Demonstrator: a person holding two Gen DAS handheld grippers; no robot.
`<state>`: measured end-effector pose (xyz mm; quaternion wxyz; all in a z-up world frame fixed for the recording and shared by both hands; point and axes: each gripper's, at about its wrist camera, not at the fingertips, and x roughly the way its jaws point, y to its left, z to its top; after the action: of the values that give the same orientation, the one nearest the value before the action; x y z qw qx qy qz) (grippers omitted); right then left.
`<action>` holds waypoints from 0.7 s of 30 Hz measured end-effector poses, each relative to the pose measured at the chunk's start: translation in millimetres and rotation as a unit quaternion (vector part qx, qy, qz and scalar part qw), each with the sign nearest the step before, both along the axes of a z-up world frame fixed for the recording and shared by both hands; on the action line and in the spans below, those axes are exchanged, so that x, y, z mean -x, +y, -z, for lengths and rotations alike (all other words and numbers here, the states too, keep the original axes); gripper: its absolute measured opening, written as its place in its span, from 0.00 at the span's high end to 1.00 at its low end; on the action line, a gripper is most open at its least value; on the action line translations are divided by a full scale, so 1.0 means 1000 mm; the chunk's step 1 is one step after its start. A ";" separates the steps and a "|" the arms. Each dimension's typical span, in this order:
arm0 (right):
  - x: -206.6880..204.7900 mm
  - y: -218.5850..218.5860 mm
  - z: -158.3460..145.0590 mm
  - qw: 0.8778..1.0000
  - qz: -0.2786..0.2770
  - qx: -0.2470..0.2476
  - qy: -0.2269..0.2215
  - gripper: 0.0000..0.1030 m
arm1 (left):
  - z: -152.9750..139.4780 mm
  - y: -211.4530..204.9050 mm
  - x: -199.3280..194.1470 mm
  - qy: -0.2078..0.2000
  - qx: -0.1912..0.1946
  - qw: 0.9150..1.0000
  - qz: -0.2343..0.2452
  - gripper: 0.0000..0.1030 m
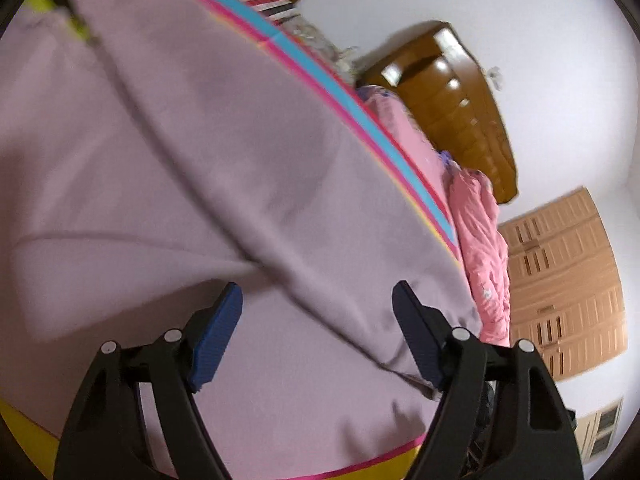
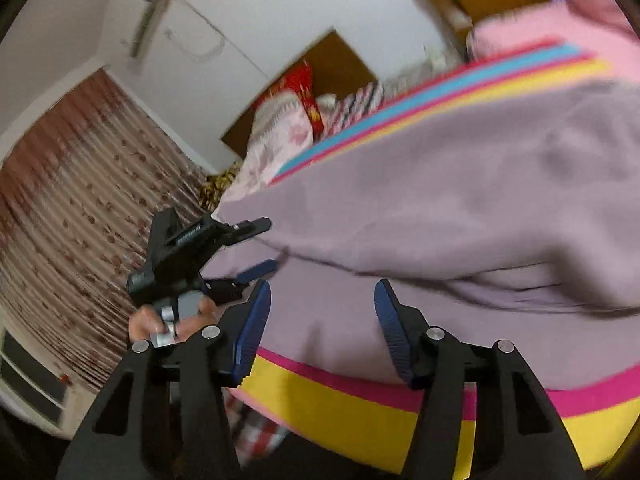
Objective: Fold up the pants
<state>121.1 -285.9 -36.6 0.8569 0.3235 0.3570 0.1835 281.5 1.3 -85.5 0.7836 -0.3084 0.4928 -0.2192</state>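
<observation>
The mauve pants lie spread on the bed and fill most of the left wrist view, with one leg folded diagonally across. They also show in the right wrist view. My left gripper is open just above the fabric, empty. My right gripper is open over the pants' near edge, empty. The left gripper also shows in the right wrist view, held by a hand at the pants' left end.
The bed has a striped sheet of pink, yellow and blue. A pink quilt lies along the bed's far side. A wooden headboard, a wardrobe, pillows and a curtain surround it.
</observation>
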 end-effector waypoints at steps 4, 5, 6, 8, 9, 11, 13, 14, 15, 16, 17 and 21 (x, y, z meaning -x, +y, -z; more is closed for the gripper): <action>-0.049 0.039 0.013 0.997 -0.014 0.008 0.074 0.47 | 0.003 0.016 0.006 -0.010 0.034 0.999 -0.005 0.29; -0.060 0.045 0.017 0.995 -0.008 0.016 0.098 0.47 | 0.003 0.019 0.006 -0.011 0.045 0.999 -0.006 0.28; -0.065 0.051 0.020 0.993 0.003 0.025 0.117 0.47 | 0.004 0.020 0.007 -0.012 0.052 0.999 -0.002 0.27; -0.074 0.050 0.028 0.988 0.050 0.030 0.140 0.48 | 0.004 0.024 0.008 -0.017 0.065 0.998 0.009 0.27; -0.077 0.049 0.030 0.987 0.060 0.028 0.144 0.48 | 0.004 0.024 0.009 -0.021 0.069 0.997 0.013 0.26; -0.087 0.051 0.028 0.984 0.086 0.038 0.149 0.48 | 0.003 0.022 0.010 -0.027 0.073 0.997 0.024 0.23; -0.094 0.052 0.029 0.983 0.113 0.037 0.143 0.72 | 0.002 0.021 0.012 -0.025 0.079 0.996 0.029 0.19; -0.099 0.050 0.031 0.982 0.121 0.028 0.143 0.83 | 0.003 0.020 0.012 -0.021 0.084 0.996 0.032 0.17; -0.097 0.047 0.037 0.982 0.127 0.016 0.140 0.89 | 0.002 0.017 0.009 -0.014 0.092 0.995 0.037 0.16; -0.092 0.038 0.039 0.982 0.141 -0.017 0.121 0.91 | 0.003 0.014 0.007 -0.008 0.100 0.994 0.043 0.16; -0.089 0.034 0.036 0.983 0.150 -0.029 0.106 0.91 | 0.003 0.011 0.005 -0.002 0.108 0.993 0.048 0.16; -0.085 0.029 0.011 0.986 0.154 -0.029 0.061 0.91 | 0.007 -0.002 -0.013 0.013 0.120 0.992 0.045 0.16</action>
<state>206.5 -257.4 -47.8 0.8419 0.4098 0.3488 0.0397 294.5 -1.1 -92.0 0.7239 -0.3803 0.4864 -0.3076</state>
